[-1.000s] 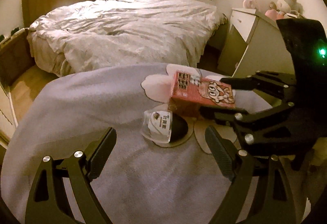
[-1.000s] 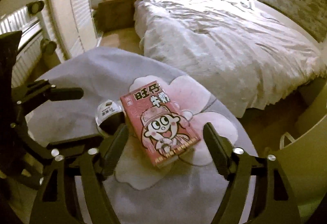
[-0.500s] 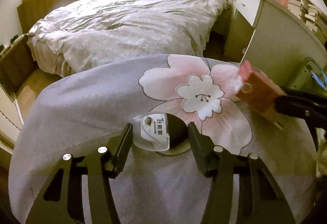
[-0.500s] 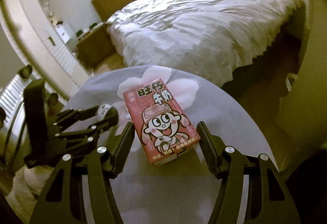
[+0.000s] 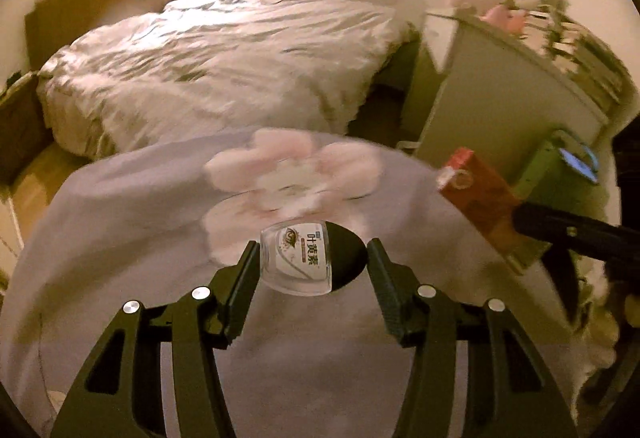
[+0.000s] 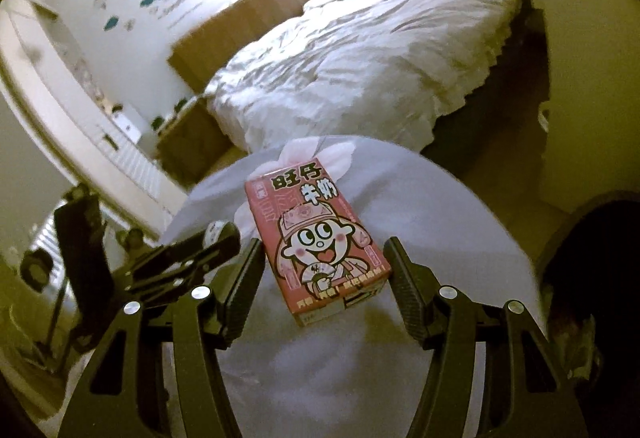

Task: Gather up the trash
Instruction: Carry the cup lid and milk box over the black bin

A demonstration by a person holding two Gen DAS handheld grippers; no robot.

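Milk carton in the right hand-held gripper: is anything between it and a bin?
No bin shows in either view, so the path cannot be judged. The milk carton sits between the fingers of the right hand-held gripper, above the round rug. The left hand-held gripper carries a small bottle beside it.

Small bottle [image 5: 298, 263] between left gripper [image 5: 312, 270] jaws

Both wrist cameras are looking steeply down along their fingers, close over the round rug [image 5: 120, 238], facing the bed [image 5: 224, 62]; both are sharing rug and bed [image 6: 360, 38].
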